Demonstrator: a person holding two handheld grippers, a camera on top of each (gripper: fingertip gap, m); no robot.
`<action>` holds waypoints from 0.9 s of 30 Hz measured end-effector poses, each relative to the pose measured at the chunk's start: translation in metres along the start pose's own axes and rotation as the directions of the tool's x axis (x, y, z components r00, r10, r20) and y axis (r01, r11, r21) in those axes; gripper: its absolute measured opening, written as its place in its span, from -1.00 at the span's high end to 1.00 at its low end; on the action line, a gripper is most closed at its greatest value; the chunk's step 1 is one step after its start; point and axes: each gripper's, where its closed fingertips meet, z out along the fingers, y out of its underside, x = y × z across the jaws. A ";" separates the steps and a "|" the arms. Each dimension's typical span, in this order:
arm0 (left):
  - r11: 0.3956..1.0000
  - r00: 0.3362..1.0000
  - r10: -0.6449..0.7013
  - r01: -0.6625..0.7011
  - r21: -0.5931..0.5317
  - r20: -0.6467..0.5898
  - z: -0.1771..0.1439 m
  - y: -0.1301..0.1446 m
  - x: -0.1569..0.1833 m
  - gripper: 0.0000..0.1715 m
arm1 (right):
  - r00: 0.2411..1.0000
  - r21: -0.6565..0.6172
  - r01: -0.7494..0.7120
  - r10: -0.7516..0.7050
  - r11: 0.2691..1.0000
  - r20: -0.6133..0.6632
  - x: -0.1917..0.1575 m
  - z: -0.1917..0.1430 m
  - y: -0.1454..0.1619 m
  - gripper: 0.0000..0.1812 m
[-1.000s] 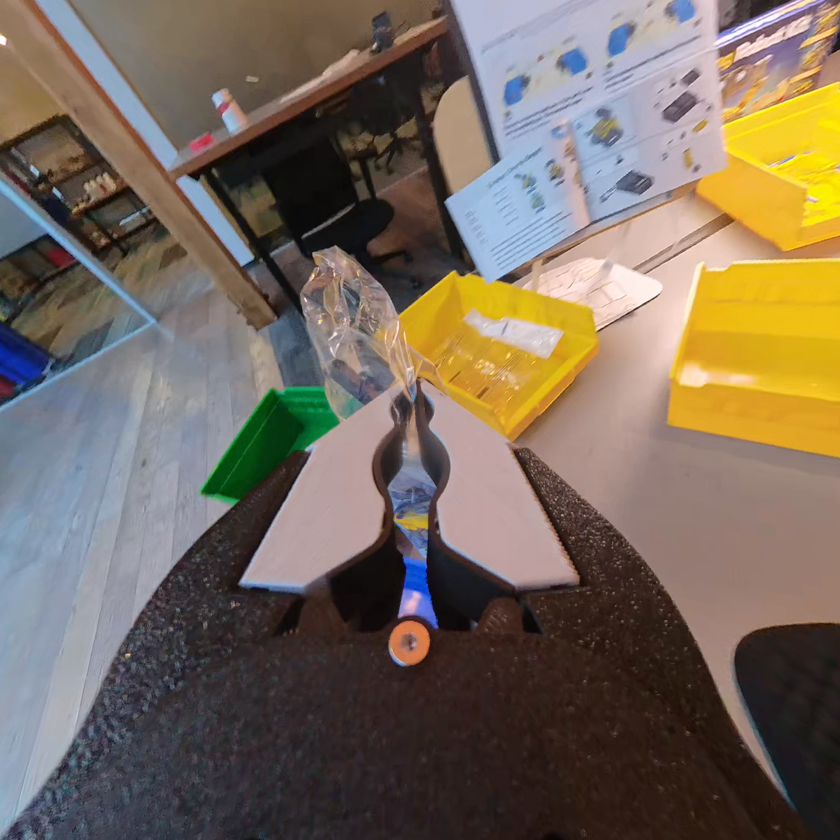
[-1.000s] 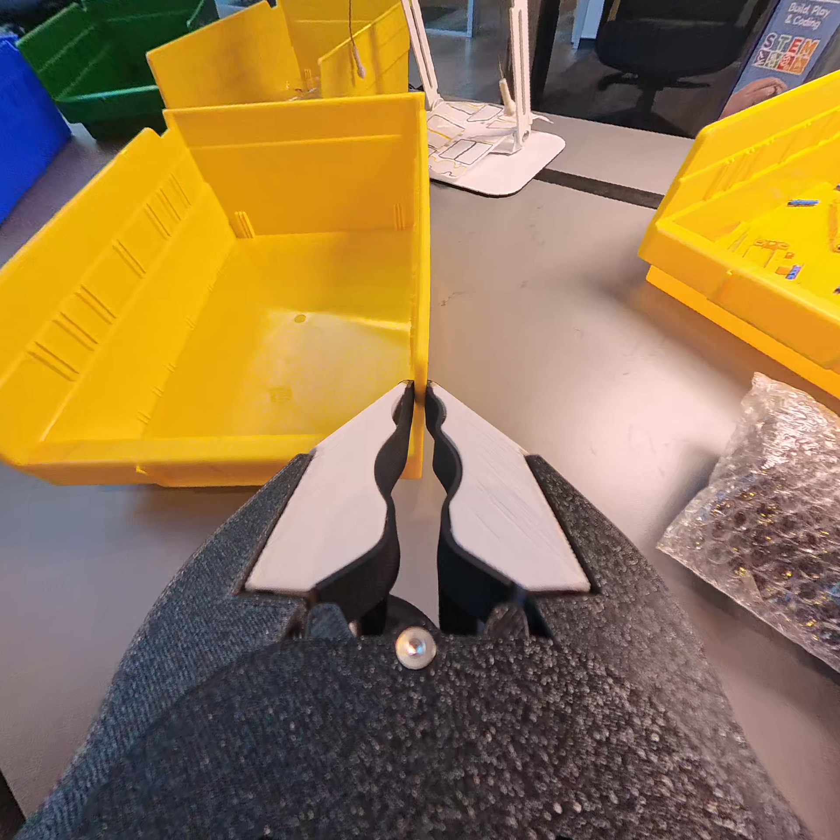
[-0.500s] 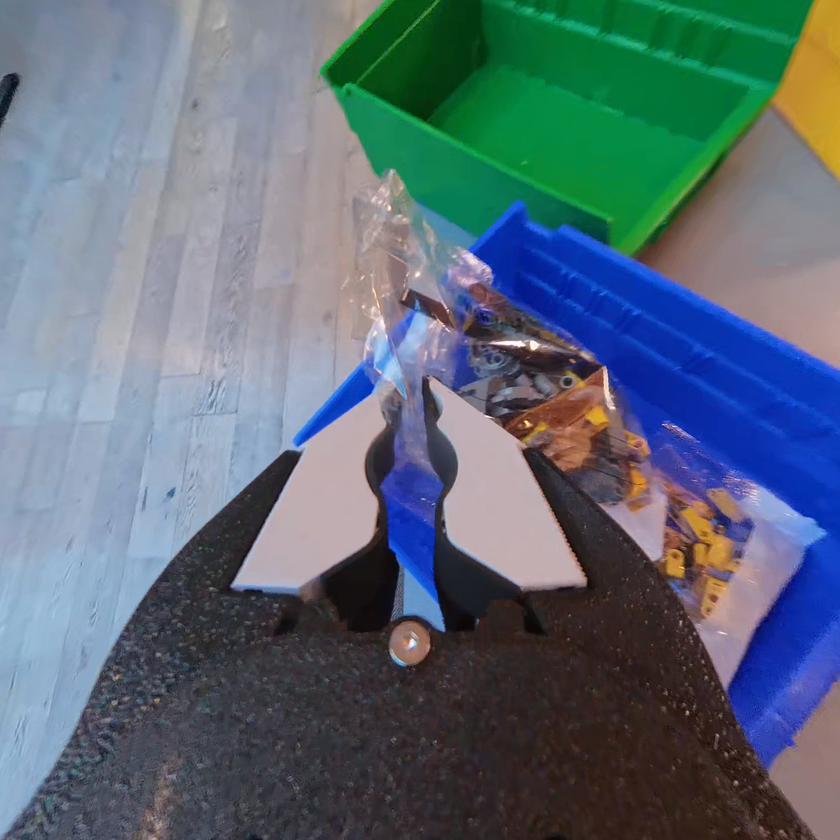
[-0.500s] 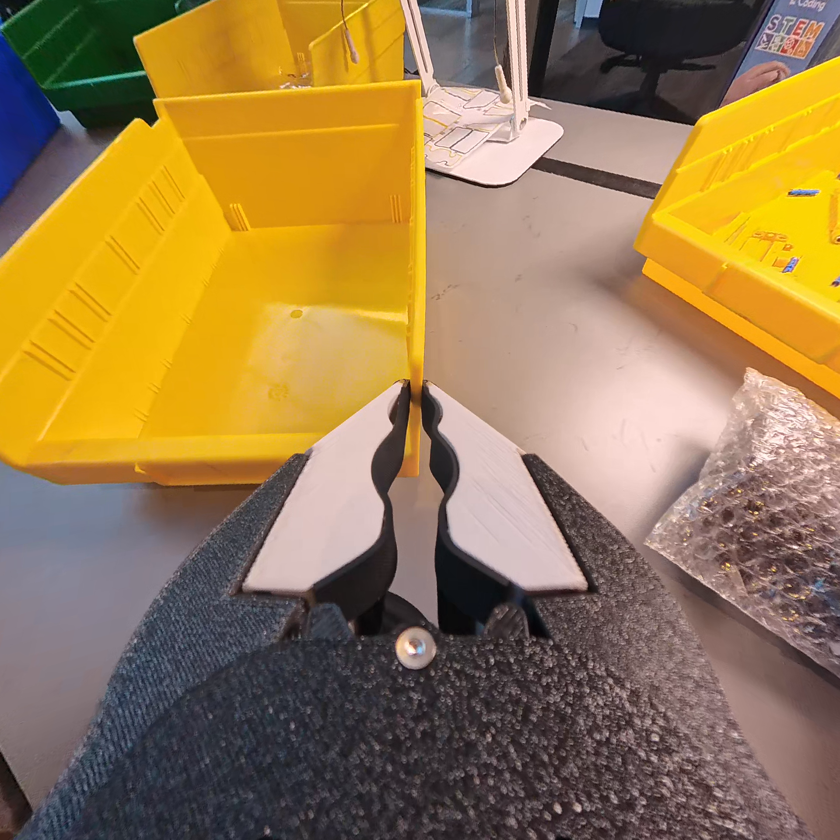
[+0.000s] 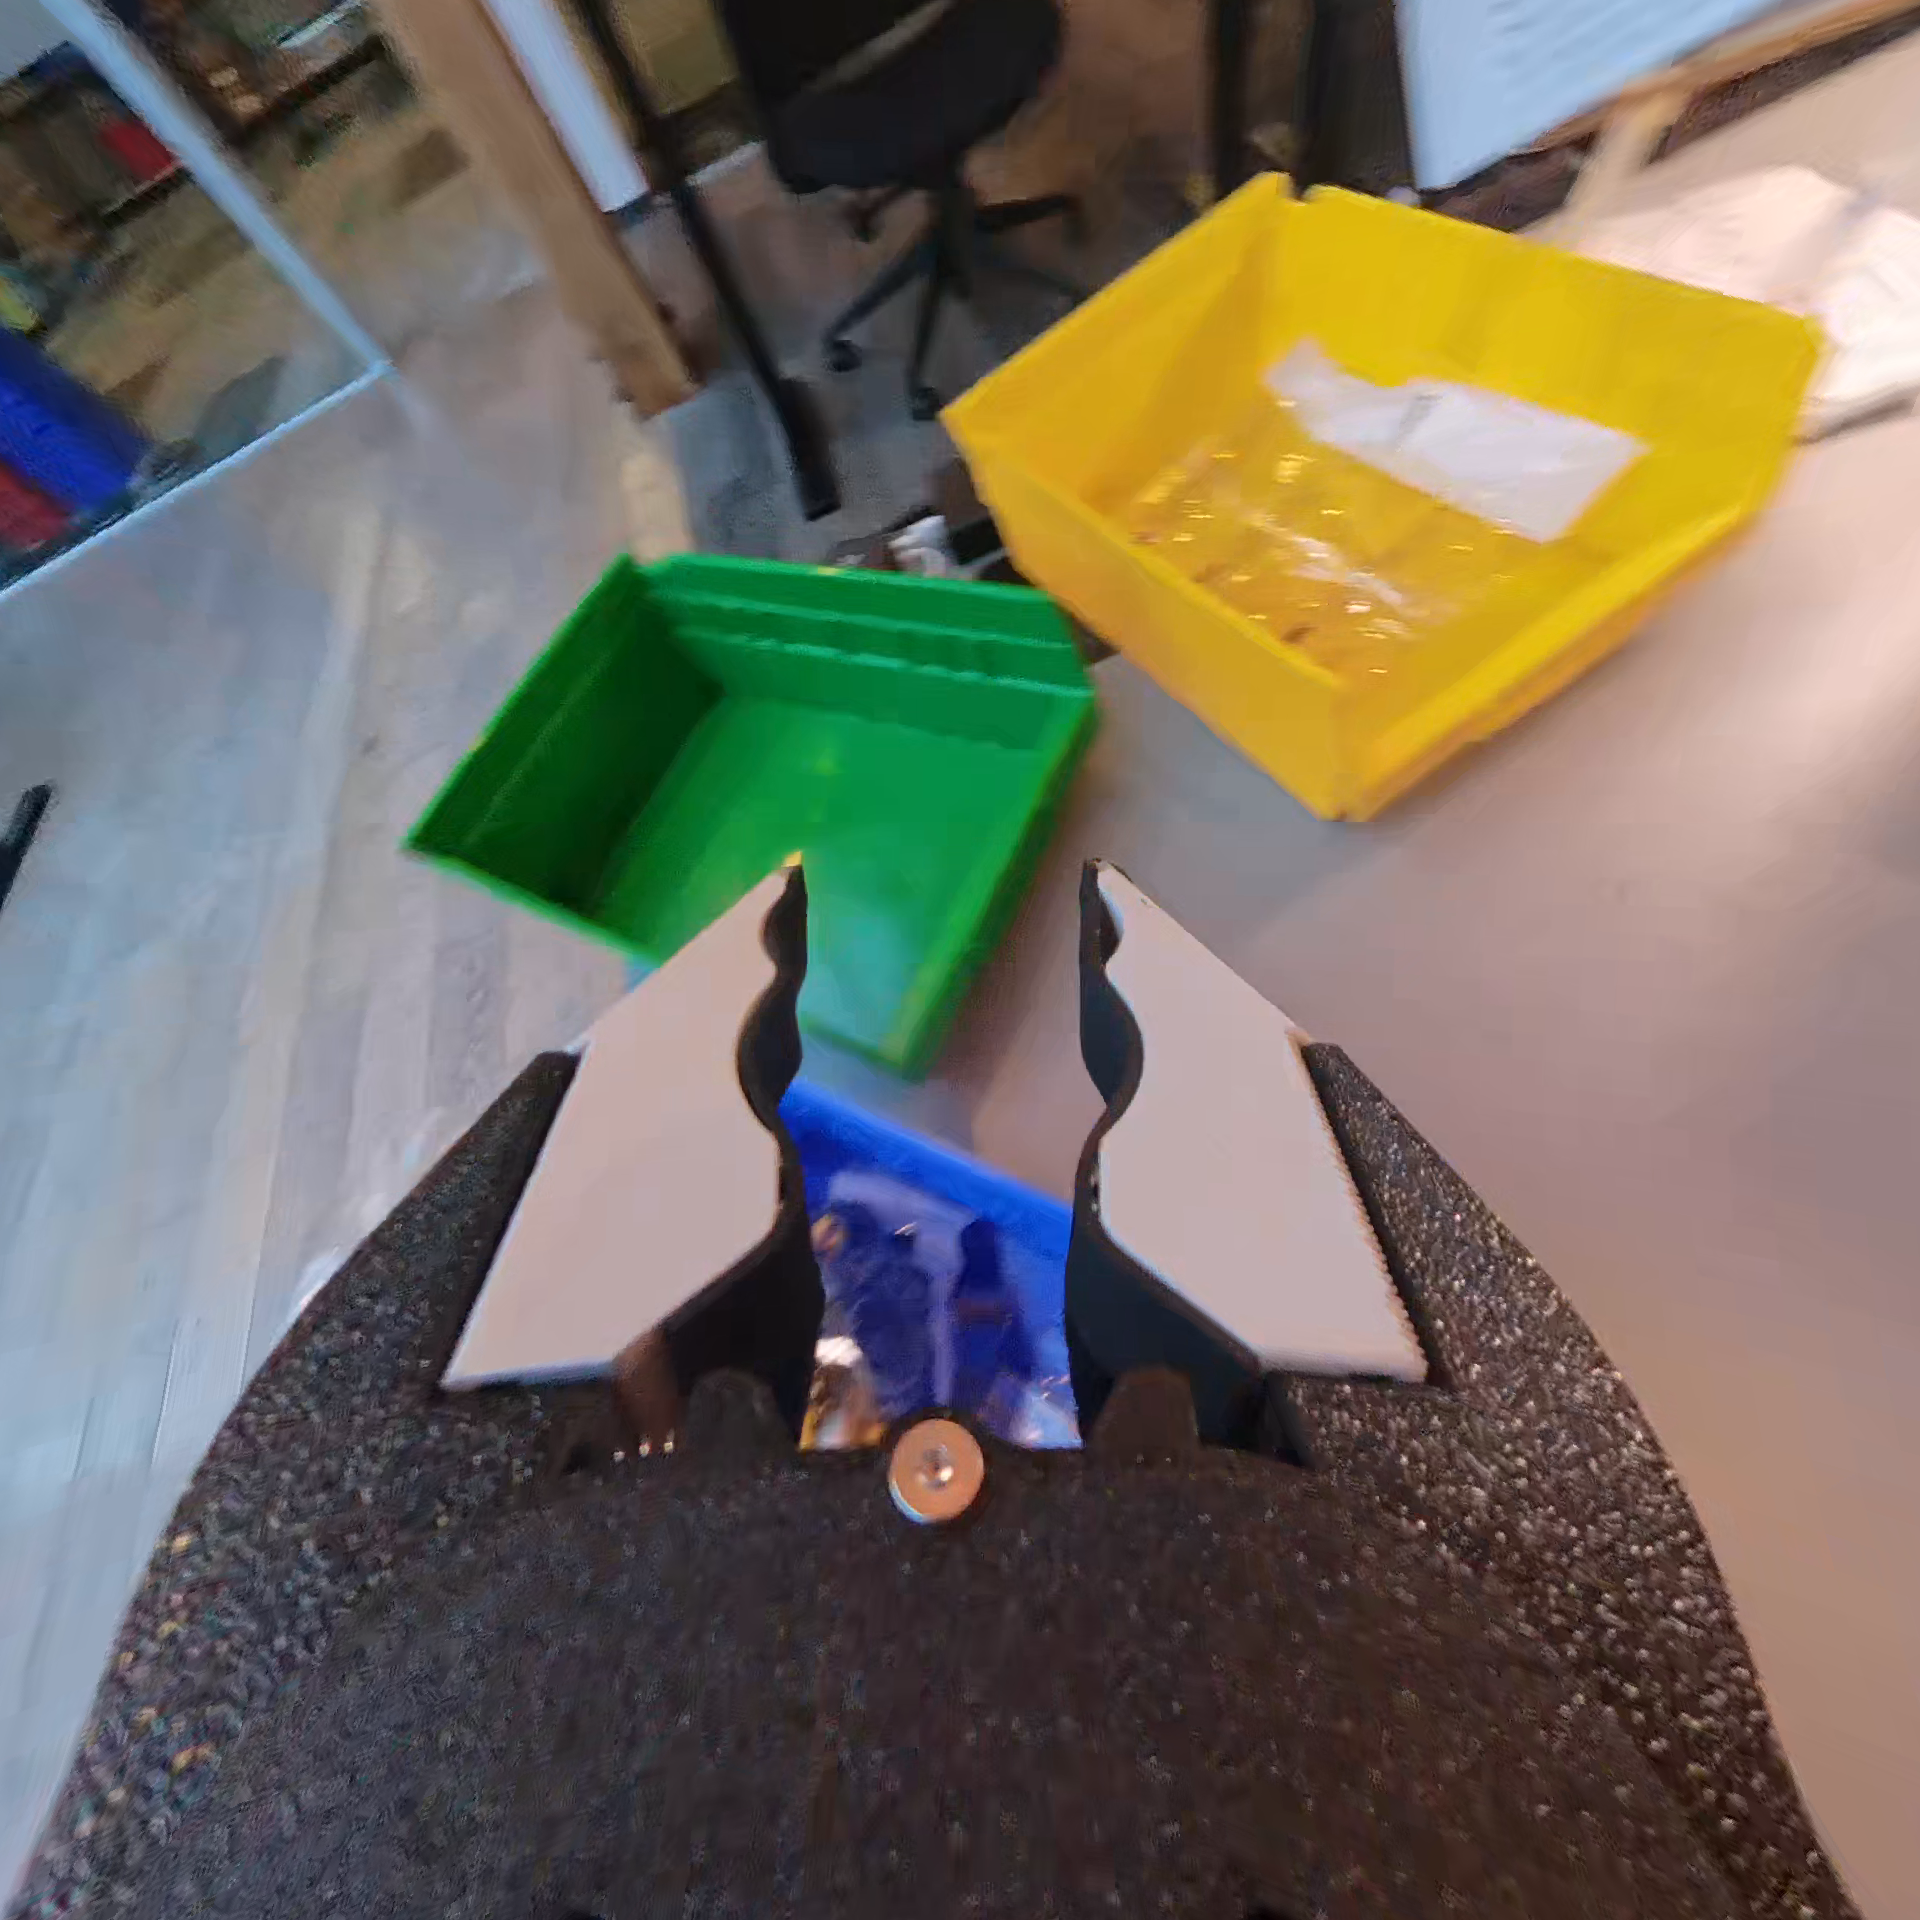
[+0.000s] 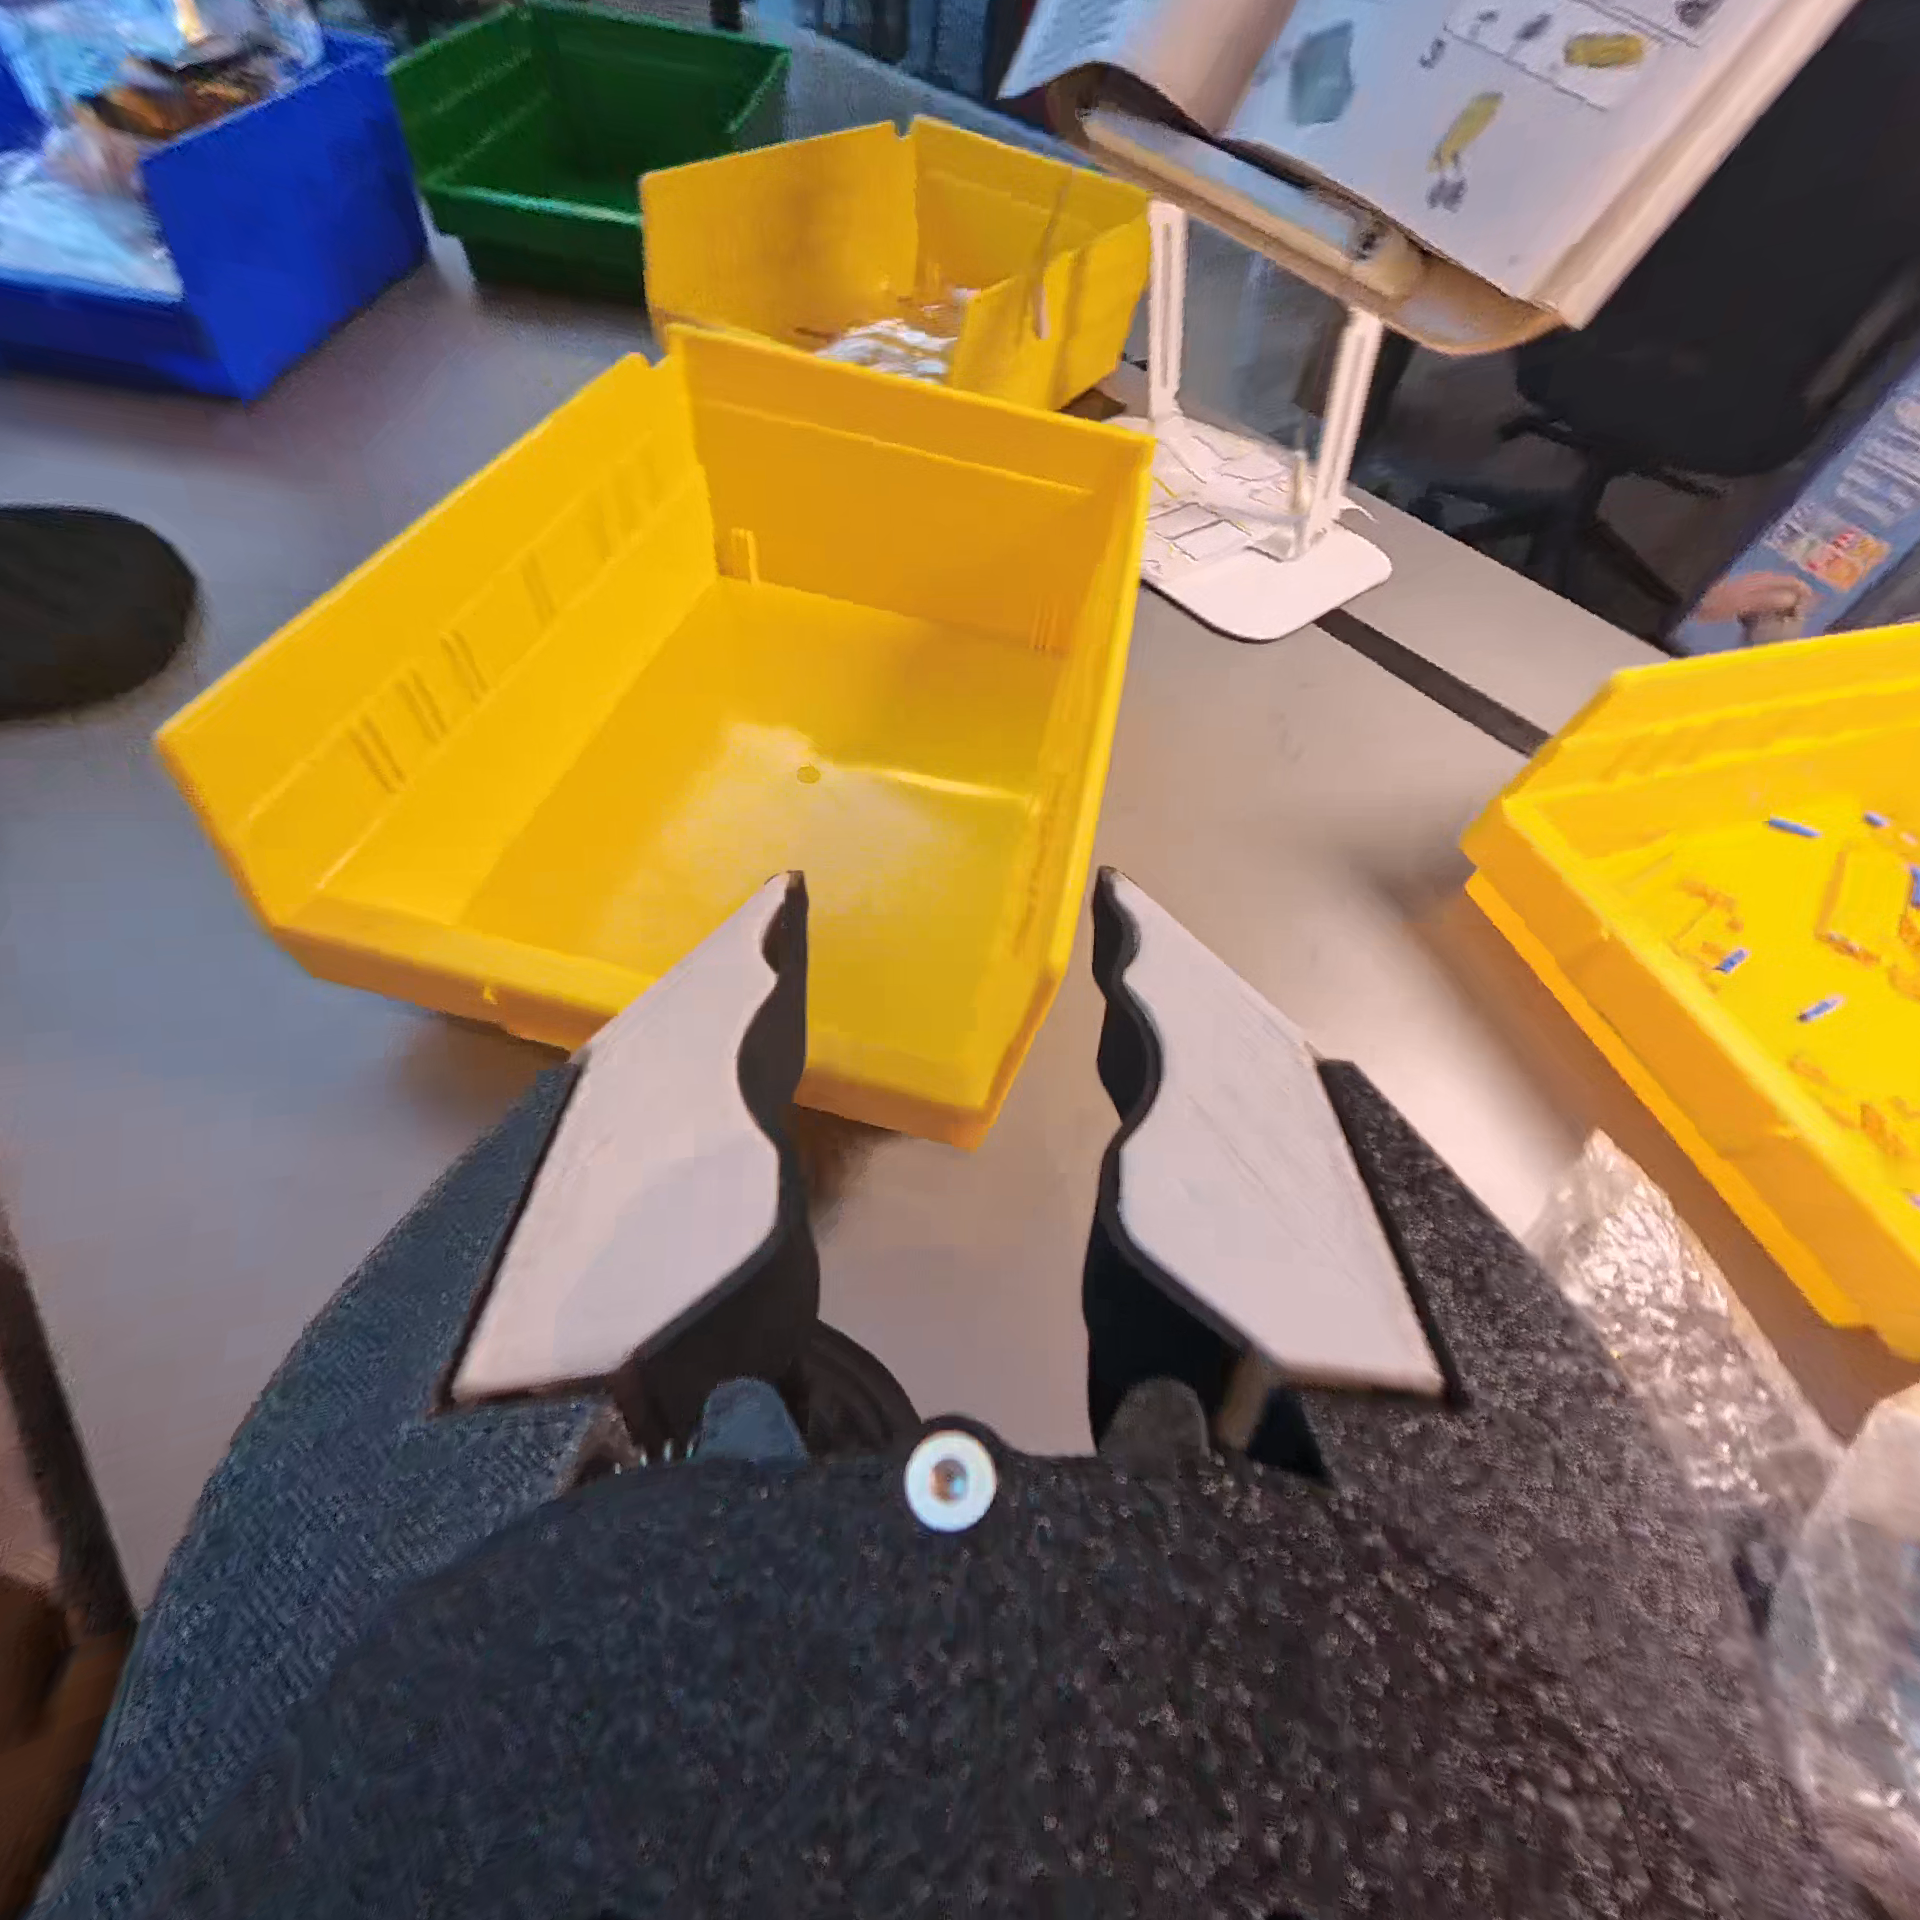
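Note:
My left gripper (image 5: 940, 883) is open and empty, above a blue bin (image 5: 914, 1153). A clear plastic bag of small parts (image 5: 935, 1299) lies in that bin and shows between the fingers near their base. A green bin (image 5: 748, 769) stands just beyond the fingertips. My right gripper (image 6: 948, 883) is open and empty, just in front of an empty yellow bin (image 6: 468, 707) and not touching it. The blue bin (image 6: 270, 218) with the bag (image 6: 94, 73) also shows far left in the right wrist view.
A second yellow bin (image 5: 1174, 623) (image 6: 790, 239) holds a clear bag. A yellow bin with small loose parts (image 6: 1621, 997) and a bubble-wrap bag (image 6: 1662, 1351) lie to the right. A booklet on a white stand (image 6: 1268, 582) stands behind. The floor drops off left of the grey table (image 5: 1558, 1039).
My left gripper opened and let go of the clear bag, which now lies in the blue bin. My right gripper opened, let go of the yellow bin's wall and drew back.

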 end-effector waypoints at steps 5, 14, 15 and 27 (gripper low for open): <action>0.929 0.917 0.314 -0.350 -0.120 -0.245 0.083 -0.014 0.137 0.32 | 0.911 -0.233 0.368 -0.299 0.900 0.283 -0.062 0.007 0.017 0.16; 0.705 0.770 0.436 -0.614 -0.356 -0.466 0.220 0.038 0.221 0.45 | 0.683 -0.325 0.715 -0.519 0.618 0.515 -0.089 0.052 0.057 0.12; 0.733 0.773 0.415 -0.596 -0.326 -0.480 0.223 0.031 0.226 0.62 | 0.674 -0.322 0.723 -0.522 0.611 0.523 -0.088 0.055 0.059 0.19; 0.770 0.731 0.376 -0.588 -0.247 -0.569 0.132 0.015 0.243 0.71 | 0.585 -0.203 0.761 -0.517 0.616 0.625 -0.119 0.057 0.065 0.76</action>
